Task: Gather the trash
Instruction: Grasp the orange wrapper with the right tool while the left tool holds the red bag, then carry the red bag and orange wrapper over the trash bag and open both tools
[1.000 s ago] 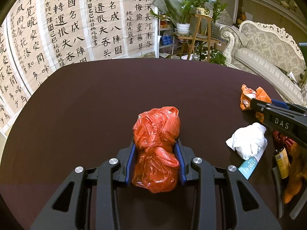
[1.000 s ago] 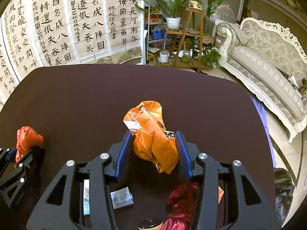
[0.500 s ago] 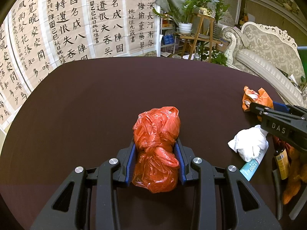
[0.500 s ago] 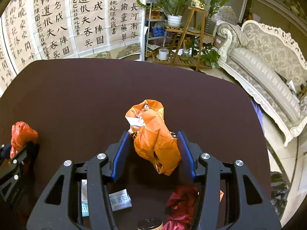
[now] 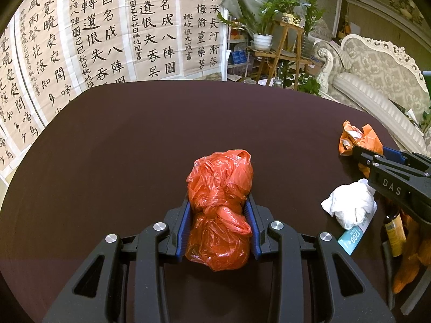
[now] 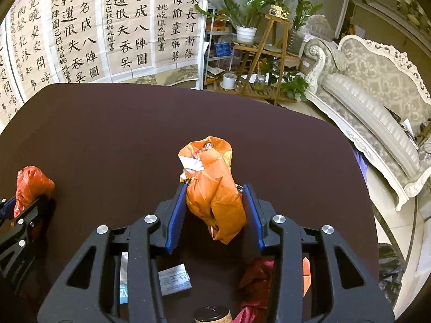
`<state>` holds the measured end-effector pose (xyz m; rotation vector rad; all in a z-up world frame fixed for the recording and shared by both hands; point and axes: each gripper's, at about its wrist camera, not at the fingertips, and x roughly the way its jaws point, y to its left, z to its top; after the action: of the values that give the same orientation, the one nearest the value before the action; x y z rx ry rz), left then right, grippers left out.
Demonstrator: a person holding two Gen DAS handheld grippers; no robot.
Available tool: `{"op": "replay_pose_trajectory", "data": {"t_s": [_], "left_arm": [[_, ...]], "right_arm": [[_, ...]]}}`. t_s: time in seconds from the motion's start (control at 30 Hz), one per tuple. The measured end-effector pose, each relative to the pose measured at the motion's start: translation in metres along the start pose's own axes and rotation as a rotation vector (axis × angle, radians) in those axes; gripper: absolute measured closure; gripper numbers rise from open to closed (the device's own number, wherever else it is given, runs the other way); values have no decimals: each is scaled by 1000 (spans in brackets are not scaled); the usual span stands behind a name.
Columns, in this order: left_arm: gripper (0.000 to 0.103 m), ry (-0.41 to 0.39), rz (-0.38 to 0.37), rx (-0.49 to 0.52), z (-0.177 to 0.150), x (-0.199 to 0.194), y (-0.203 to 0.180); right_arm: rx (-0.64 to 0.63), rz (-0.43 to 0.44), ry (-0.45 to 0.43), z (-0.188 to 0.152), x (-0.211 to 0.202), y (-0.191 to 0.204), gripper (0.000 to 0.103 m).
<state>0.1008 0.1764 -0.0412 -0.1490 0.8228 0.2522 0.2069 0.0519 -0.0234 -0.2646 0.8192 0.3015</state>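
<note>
A knotted red plastic bag (image 5: 219, 185) lies on the dark brown table (image 5: 121, 148), and my left gripper (image 5: 218, 200) is shut on it, blue pads pressing both its sides. In the right wrist view the same red bag (image 6: 31, 185) shows at the far left. A crumpled orange bag (image 6: 212, 185) with paper scraps in its mouth stands between the pads of my right gripper (image 6: 214, 188). Those jaws are closing, and both pads touch the bag. In the left wrist view the orange bag (image 5: 359, 138) sits at the right edge.
Between the two grippers lie a white crumpled tissue (image 5: 350, 204), a teal-and-white packet (image 5: 353, 238) and a brown bottle (image 5: 394, 228). Under the right gripper are a paper slip (image 6: 173, 282) and a dark red wrapper (image 6: 256, 277). A pale sofa (image 6: 377, 102) stands beyond the table's right edge.
The right gripper's jaws have narrowed onto the orange bag, which now stands taller and slimmer between the pads. The left gripper and the red bag have stayed put.
</note>
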Motion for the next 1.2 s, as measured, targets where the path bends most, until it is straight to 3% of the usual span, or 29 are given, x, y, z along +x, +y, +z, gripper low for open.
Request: {"op": "replay_pose_trajectory", "data": {"t_s": [0.53,1.2], "left_arm": [[68,-51,3,26,1,-16,-11],[68,-96,-82,144,-17,-60,-91]], "right_arm": [[77,8,-80,-14,-45,-25,63],[202,-83,-131,-83,-113,-111,63]]}}
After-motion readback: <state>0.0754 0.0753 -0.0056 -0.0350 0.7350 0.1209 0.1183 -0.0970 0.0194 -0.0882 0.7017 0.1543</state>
